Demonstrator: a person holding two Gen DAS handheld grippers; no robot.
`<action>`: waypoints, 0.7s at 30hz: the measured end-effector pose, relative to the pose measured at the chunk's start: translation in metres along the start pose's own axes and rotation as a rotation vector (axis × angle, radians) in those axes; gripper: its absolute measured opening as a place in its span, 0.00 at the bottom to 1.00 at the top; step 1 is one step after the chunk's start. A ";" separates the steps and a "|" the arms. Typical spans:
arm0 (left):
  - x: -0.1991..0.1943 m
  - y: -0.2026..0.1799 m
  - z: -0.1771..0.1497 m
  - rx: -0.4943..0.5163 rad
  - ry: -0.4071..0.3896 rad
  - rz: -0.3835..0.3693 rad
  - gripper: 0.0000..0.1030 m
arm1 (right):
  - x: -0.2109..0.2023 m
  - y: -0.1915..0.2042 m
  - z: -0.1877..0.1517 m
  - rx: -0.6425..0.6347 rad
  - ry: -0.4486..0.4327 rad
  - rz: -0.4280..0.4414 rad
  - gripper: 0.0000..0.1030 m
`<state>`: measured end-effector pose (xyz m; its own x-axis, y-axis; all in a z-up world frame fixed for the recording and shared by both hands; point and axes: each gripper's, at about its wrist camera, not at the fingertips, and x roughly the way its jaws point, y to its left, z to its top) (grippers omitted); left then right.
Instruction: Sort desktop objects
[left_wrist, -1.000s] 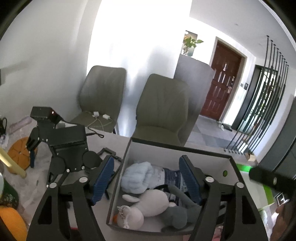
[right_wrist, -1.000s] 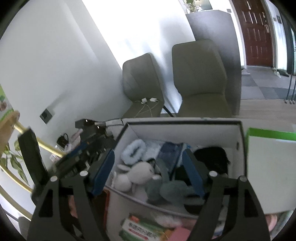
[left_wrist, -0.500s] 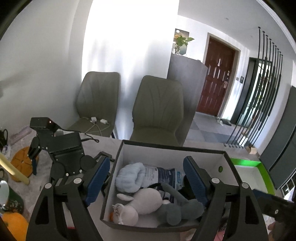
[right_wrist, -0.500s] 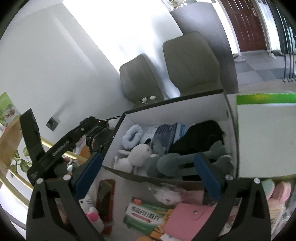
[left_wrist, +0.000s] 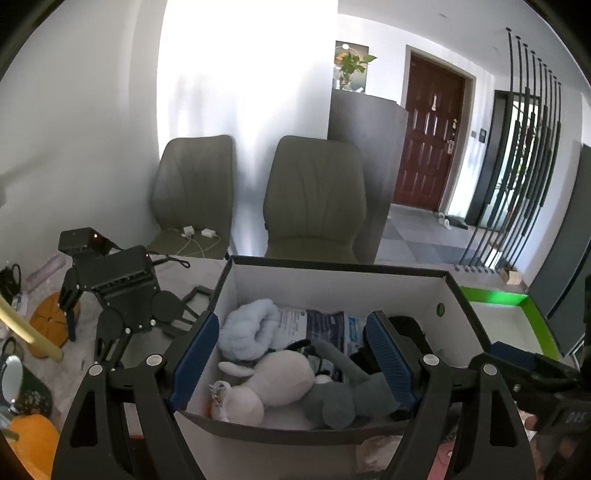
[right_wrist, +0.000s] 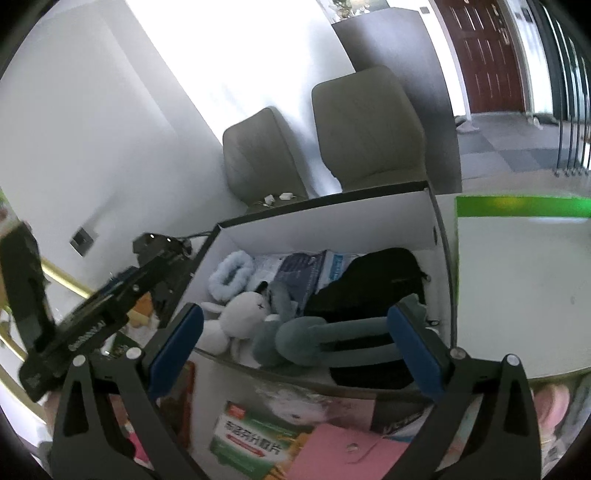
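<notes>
A white box with a dark rim (left_wrist: 332, 284) (right_wrist: 332, 229) stands on the table. It holds a white plush rabbit (left_wrist: 273, 384) (right_wrist: 243, 314), a grey plush toy (left_wrist: 343, 395) (right_wrist: 332, 339), a pale blue fluffy thing (left_wrist: 251, 328) (right_wrist: 231, 275), a blue-and-white packet (left_wrist: 317, 325) (right_wrist: 303, 273) and a black pouch (right_wrist: 373, 284). My left gripper (left_wrist: 291, 363) is open and empty above the box's near part. My right gripper (right_wrist: 295, 347) is open and empty over the box's near edge. The left gripper's body also shows in the right wrist view (right_wrist: 96, 317).
A green-edged white box (left_wrist: 506, 317) (right_wrist: 517, 280) stands right of the box. A green packet (right_wrist: 255, 439) and a pink pouch (right_wrist: 343, 454) lie in front. A black stand (left_wrist: 122, 291), orange things (left_wrist: 48, 317) and two chairs (left_wrist: 314, 199) are left and behind.
Both grippers have drawn back and risen a little from the box. The right gripper's view now takes in the packets in front of the box. Both stay open.
</notes>
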<state>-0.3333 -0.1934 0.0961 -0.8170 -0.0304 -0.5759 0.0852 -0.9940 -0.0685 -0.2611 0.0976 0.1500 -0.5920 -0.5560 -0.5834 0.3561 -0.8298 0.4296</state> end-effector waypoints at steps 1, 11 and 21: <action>0.000 -0.002 -0.001 0.003 0.001 0.001 0.80 | 0.001 0.000 0.000 0.002 0.001 -0.001 0.97; 0.002 -0.007 -0.002 0.018 0.006 -0.001 0.80 | -0.002 0.004 0.000 -0.040 -0.025 -0.078 0.98; 0.002 -0.005 -0.002 0.017 0.013 0.021 0.80 | -0.001 0.007 -0.001 -0.048 -0.017 -0.095 0.99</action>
<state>-0.3345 -0.1887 0.0933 -0.8075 -0.0499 -0.5878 0.0924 -0.9948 -0.0425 -0.2573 0.0920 0.1526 -0.6365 -0.4742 -0.6083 0.3319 -0.8803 0.3389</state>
